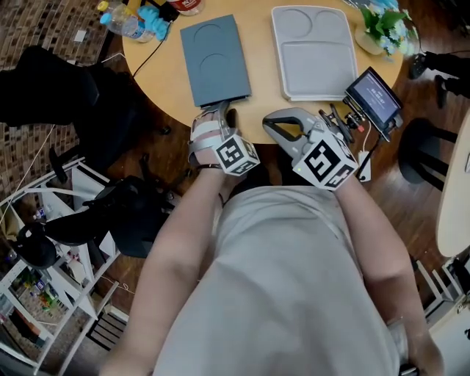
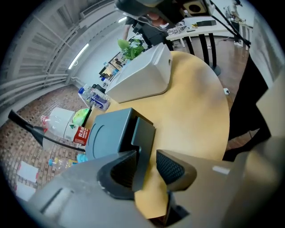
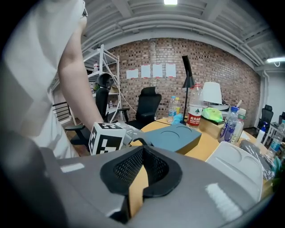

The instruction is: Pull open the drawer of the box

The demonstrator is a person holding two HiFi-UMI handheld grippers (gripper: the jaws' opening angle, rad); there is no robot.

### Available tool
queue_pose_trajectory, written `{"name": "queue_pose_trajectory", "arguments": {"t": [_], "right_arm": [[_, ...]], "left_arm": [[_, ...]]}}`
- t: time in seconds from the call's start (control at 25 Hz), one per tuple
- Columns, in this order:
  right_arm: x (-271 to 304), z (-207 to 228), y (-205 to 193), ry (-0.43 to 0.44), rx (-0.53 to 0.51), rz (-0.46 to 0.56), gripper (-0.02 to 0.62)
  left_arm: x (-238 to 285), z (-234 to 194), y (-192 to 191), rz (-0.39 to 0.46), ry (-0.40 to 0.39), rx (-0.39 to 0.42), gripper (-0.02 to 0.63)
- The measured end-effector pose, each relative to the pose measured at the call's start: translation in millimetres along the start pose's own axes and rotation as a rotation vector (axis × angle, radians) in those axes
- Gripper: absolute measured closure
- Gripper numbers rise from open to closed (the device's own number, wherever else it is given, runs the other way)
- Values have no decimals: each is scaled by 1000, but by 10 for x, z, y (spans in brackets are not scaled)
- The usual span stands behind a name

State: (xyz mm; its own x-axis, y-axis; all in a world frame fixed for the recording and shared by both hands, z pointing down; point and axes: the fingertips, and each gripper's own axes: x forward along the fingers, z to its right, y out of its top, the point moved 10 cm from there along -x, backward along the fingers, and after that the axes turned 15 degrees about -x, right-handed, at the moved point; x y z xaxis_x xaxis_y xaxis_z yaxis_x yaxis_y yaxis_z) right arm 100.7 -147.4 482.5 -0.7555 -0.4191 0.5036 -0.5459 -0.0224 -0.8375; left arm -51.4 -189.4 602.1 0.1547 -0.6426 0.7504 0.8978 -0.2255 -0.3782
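Your left hand-held gripper (image 2: pixel 149 158) is released: jaws apart w/ the drawer front (image 2: pixel 142 140) of the dark box (image 1: pixel 214 59) between them. It lies against one pad, clear of the other. Box sits at the counter's (image 1: pixel 261 73) near edge, directly ahead of that gripper. Right hand-held gripper (image 3: pixel 142 151) is clenched, empty, just beside.

Box (image 1: pixel 214 60) matt smooth plastic; tabletop (image 1: pixel 261 55) smooth wood-look w/ slight sheen.

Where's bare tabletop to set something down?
Bare: the strip of table between the dark box and the white box; also left of the dark box, bar a cable. Crowded: bottles far left, plant and screen right.
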Motion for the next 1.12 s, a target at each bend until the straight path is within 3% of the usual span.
{"name": "queue_pose_trajectory", "arguments": {"t": [0.2,0.4,0.48,0.88,1.12], "right_arm": [[-92,61,-30,-7,7,-19,592],[-125,79,-24,-7,13,8,592],[-134,92,-30,-12,19,28,592],[-147,34,-43,31,-17,31,592],[-196,-20,-139,88,-33,58,592]], "left_arm": [[40,58,-27,-20,16,60,442],[58,17,-37,-41,44,118,492],[53,-15,-14,-43,44,122,545],[-89,123,-44,-76,-2,134,551],[-237,349,-123,-101,-46,93,552]]}}
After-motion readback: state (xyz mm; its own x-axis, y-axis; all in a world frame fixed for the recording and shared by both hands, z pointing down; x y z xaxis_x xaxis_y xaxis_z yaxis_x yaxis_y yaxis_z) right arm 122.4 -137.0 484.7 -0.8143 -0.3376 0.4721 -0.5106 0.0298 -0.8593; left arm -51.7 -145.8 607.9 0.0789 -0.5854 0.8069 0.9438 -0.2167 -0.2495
